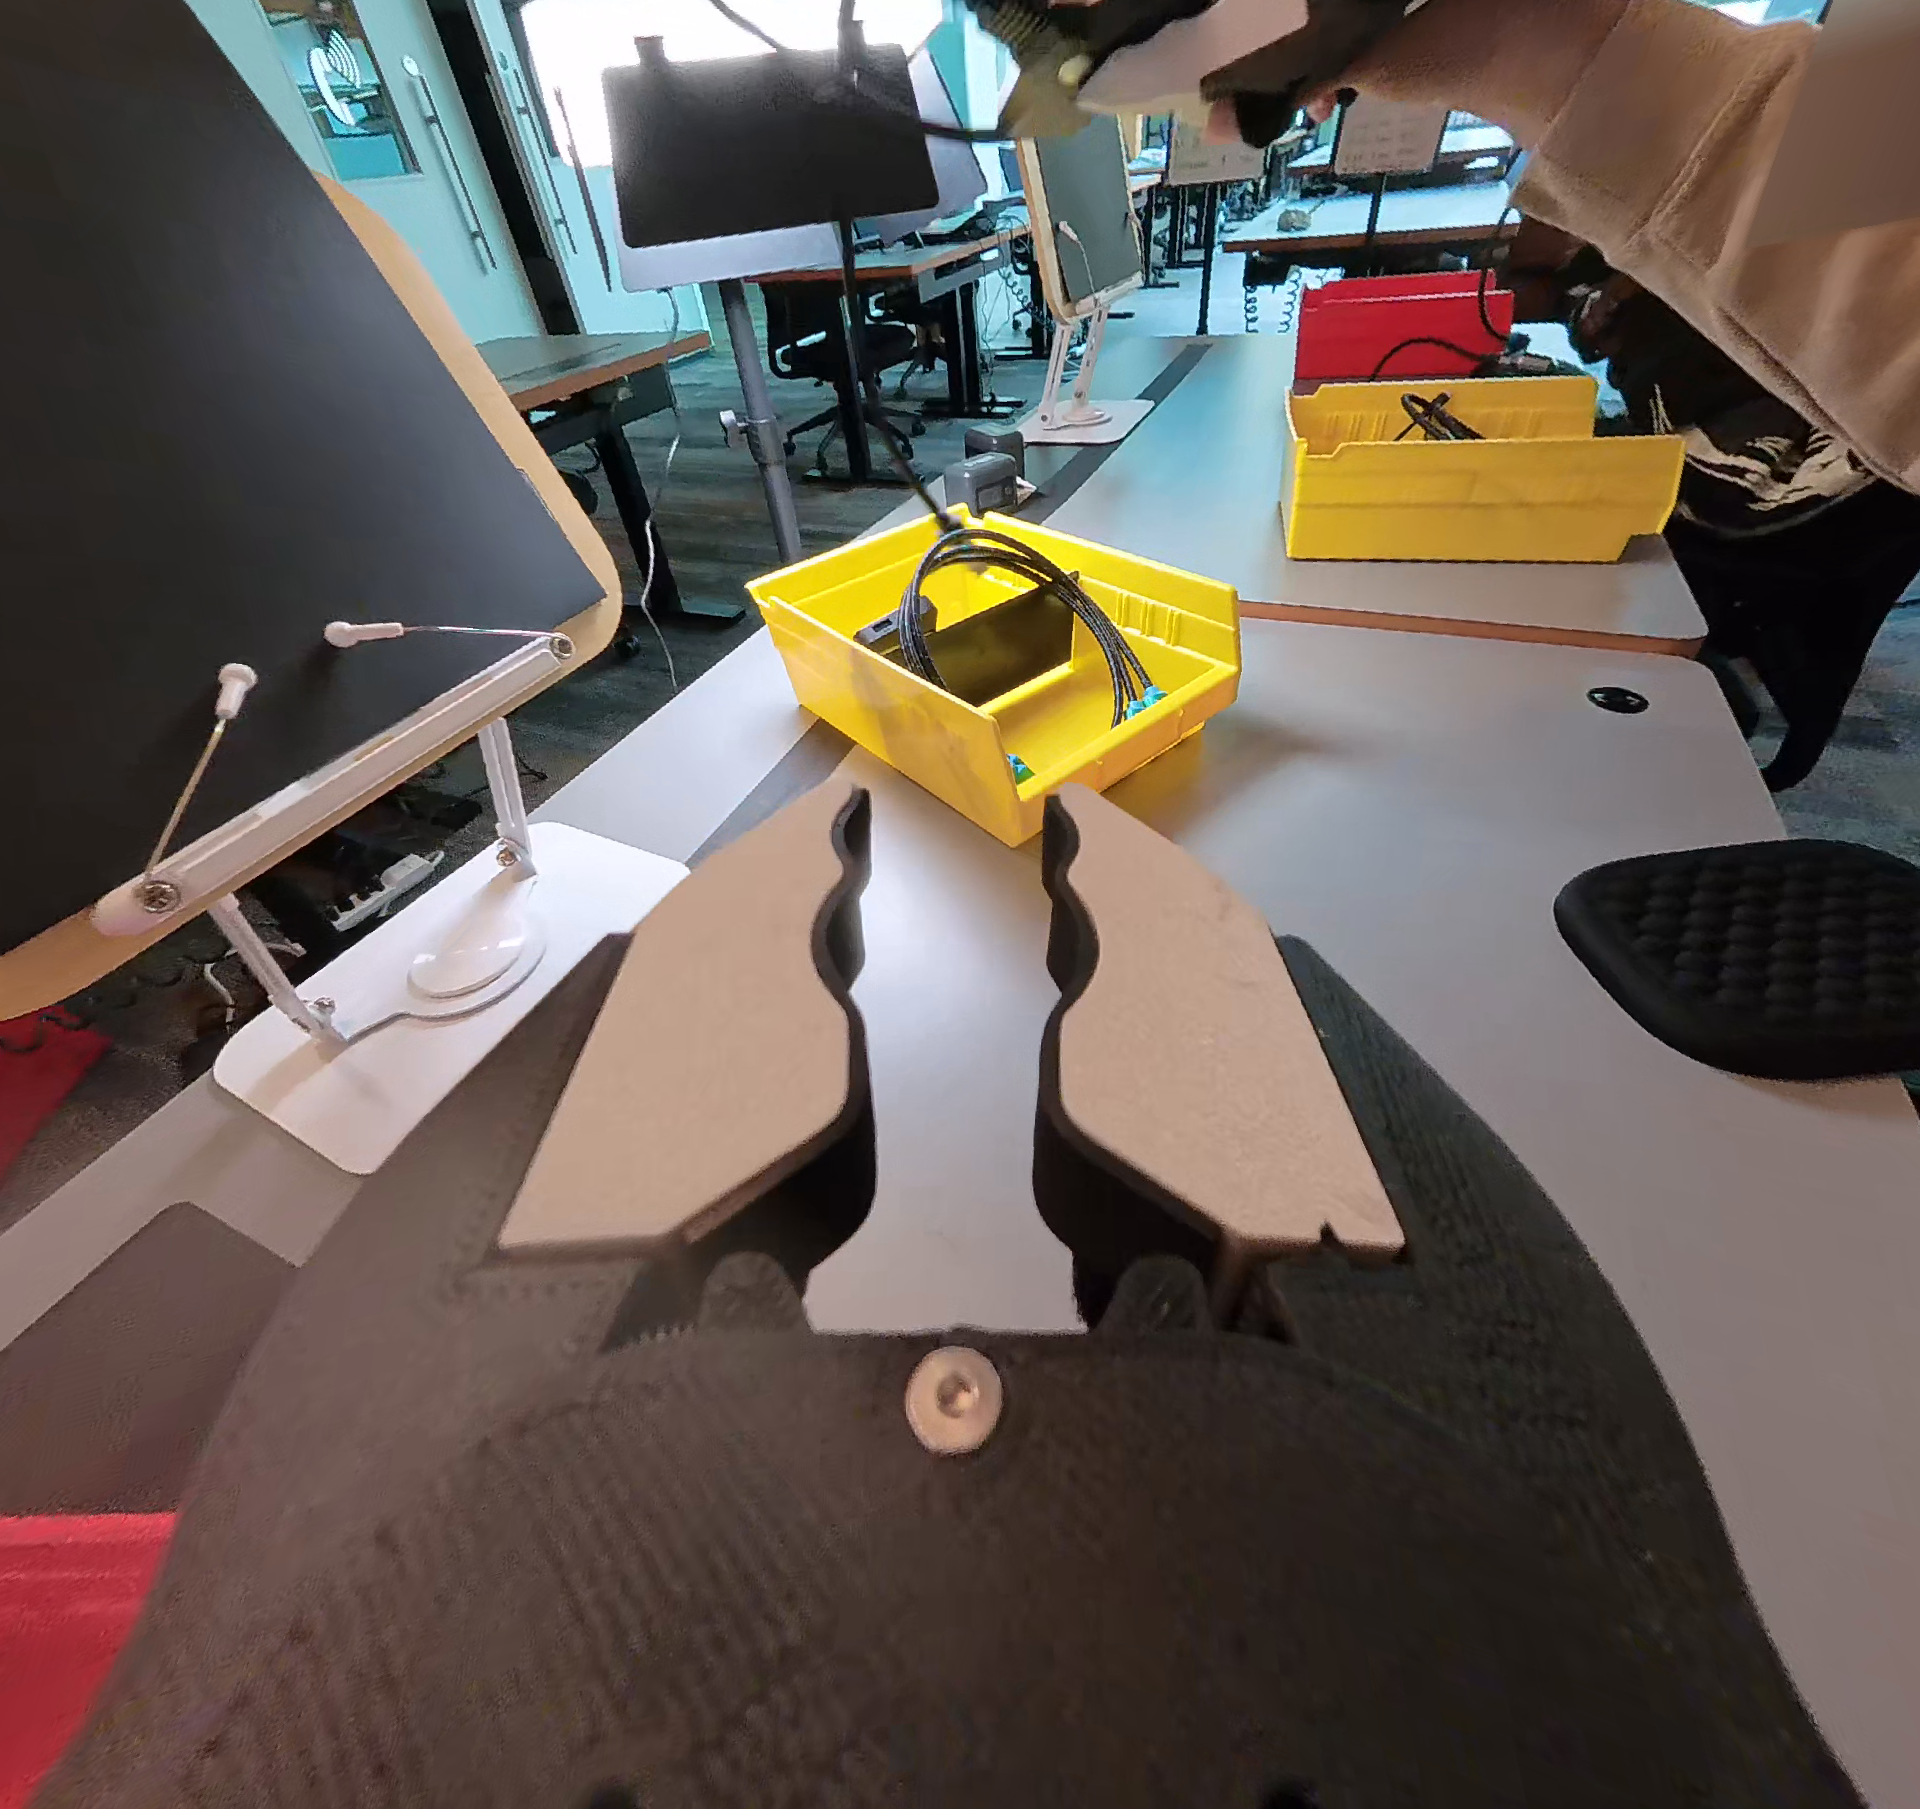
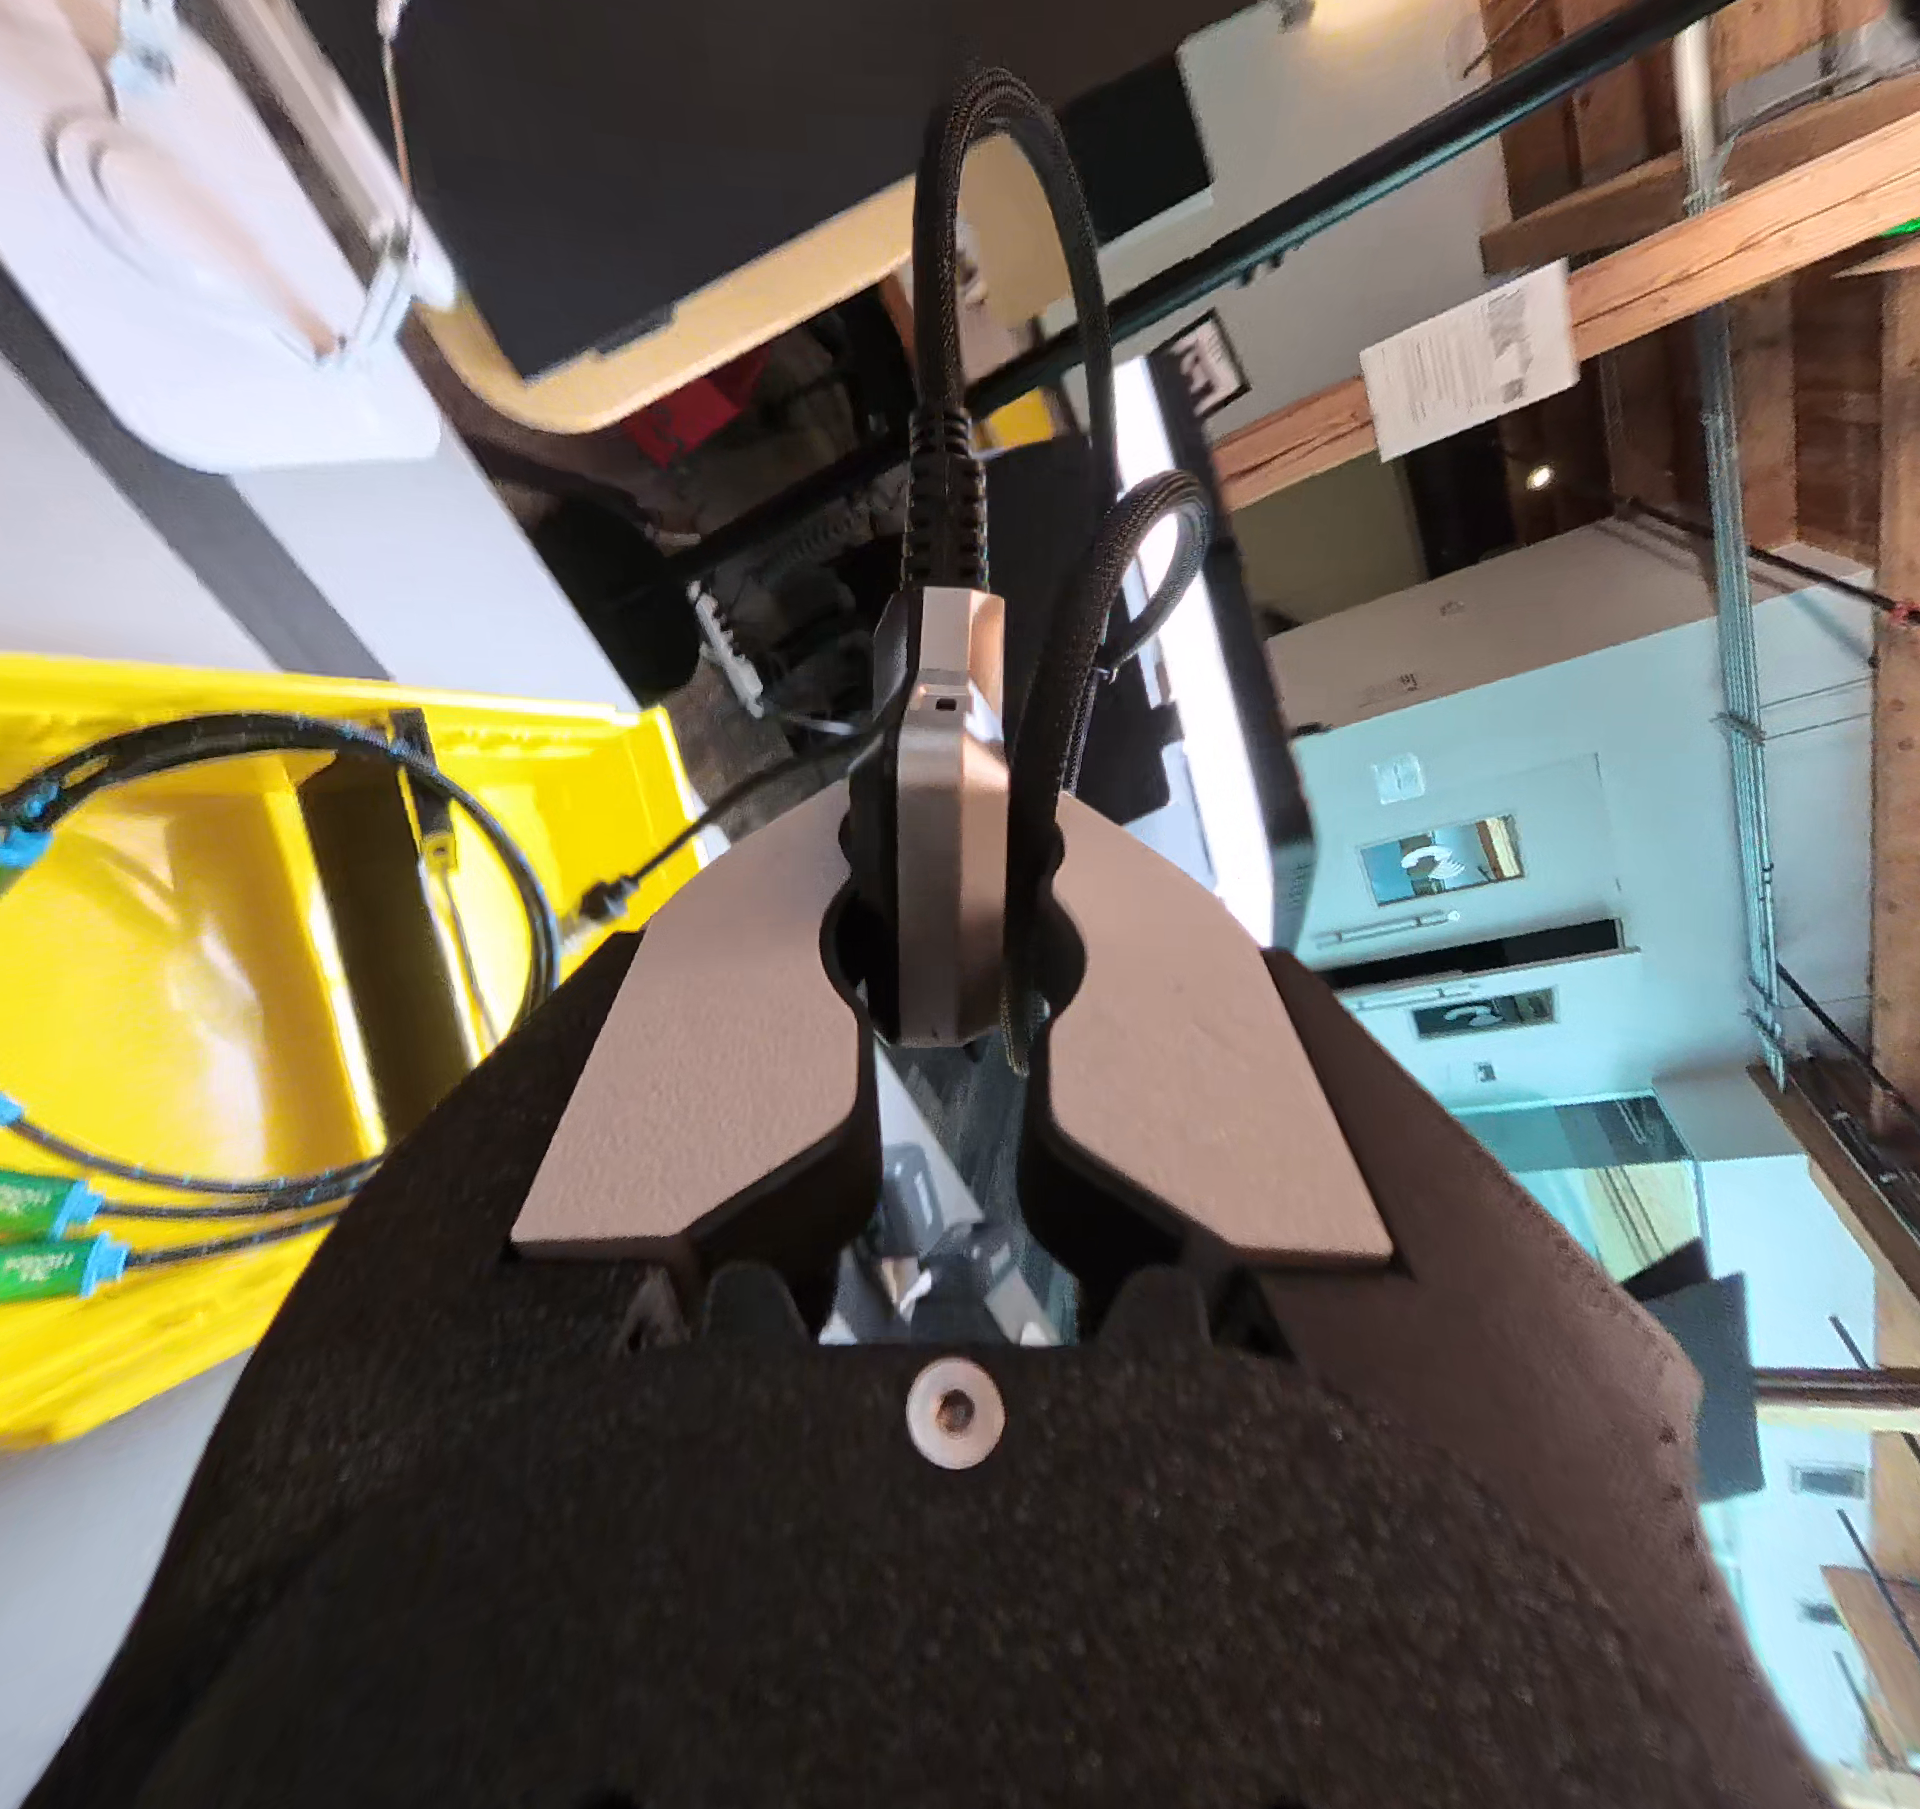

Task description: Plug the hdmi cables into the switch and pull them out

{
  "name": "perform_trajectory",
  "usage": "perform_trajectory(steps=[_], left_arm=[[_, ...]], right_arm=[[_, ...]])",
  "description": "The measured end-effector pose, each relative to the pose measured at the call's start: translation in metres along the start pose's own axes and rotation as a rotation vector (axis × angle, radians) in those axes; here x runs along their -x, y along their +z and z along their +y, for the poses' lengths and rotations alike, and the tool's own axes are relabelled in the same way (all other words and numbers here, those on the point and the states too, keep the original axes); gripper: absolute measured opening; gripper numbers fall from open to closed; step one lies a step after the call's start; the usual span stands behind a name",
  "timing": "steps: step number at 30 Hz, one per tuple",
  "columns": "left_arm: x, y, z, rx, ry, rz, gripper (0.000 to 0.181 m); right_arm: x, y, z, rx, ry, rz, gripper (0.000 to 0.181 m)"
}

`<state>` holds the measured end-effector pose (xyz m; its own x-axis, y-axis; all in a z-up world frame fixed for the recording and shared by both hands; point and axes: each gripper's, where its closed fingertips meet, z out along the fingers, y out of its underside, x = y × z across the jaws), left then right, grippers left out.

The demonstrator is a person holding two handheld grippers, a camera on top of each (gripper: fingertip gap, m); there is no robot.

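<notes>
Right wrist view, right gripper (image 2: 951,912) clamping grey switch (image 2: 935,886), left gripper (image 1: 951,860) agape over table (image 1: 1455,928)

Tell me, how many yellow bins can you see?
2. One yellow bin sits on the grey desk just ahead of the open left gripper, with black cables inside. Another yellow bin sits farther back on the right. More may be hidden.

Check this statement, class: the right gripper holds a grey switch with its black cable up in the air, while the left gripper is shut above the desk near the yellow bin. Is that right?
Not quite. The left gripper is open, not shut: the left wrist view shows bare desk between its fingers. The rest holds: the right gripper grips the grey switch with its cable, and the yellow bin sits just ahead.
</notes>
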<state>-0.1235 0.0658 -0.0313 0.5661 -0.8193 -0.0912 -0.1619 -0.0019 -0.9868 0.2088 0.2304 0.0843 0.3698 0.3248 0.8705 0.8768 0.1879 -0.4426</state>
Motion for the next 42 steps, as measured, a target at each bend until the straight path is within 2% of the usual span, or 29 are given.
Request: perform_trajectory(steps=[5, 7, 11, 15, 19, 25, 29, 32, 35, 42], left_arm=[[-0.005, 0.006, 0.005, 0.026, 0.011, 0.011, 0.032], [-0.005, 0.008, 0.007, 0.033, 0.008, 0.014, 0.032], [-0.003, 0.009, 0.013, 0.052, 0.004, 0.016, 0.032], [-0.001, 0.010, 0.018, 0.067, -0.003, 0.018, 0.031], [0.002, 0.012, 0.024, 0.087, -0.010, 0.017, 0.031], [0.008, 0.017, 0.037, 0.115, -0.036, 0.020, 0.031], [0.009, 0.022, 0.046, 0.141, -0.046, 0.024, 0.030], [0.008, 0.025, 0.049, 0.153, -0.046, 0.026, 0.031], [0.008, 0.025, 0.048, 0.157, -0.041, 0.022, 0.031], [0.005, 0.024, 0.049, 0.184, -0.034, 0.022, 0.032]], right_arm=[[0.057, 0.025, 0.037, 0.121, -0.017, -0.221, 0.027], [0.081, 0.034, 0.048, 0.157, 0.024, -0.334, 0.027], [0.112, 0.058, 0.066, 0.207, 0.097, -0.451, 0.027], [0.130, 0.086, 0.087, 0.243, 0.223, -0.508, 0.027], [0.135, 0.115, 0.121, 0.312, 0.275, -0.479, 0.028], [0.150, 0.138, 0.161, 0.379, 0.316, -0.493, 0.029], [0.154, 0.140, 0.168, 0.366, 0.457, -0.545, 0.029], [0.158, 0.136, 0.190, 0.452, 0.380, -0.540, 0.032], [0.160, 0.128, 0.203, 0.495, 0.412, -0.533, 0.037], [0.138, 0.099, 0.200, 0.447, 0.480, -0.445, 0.054]])
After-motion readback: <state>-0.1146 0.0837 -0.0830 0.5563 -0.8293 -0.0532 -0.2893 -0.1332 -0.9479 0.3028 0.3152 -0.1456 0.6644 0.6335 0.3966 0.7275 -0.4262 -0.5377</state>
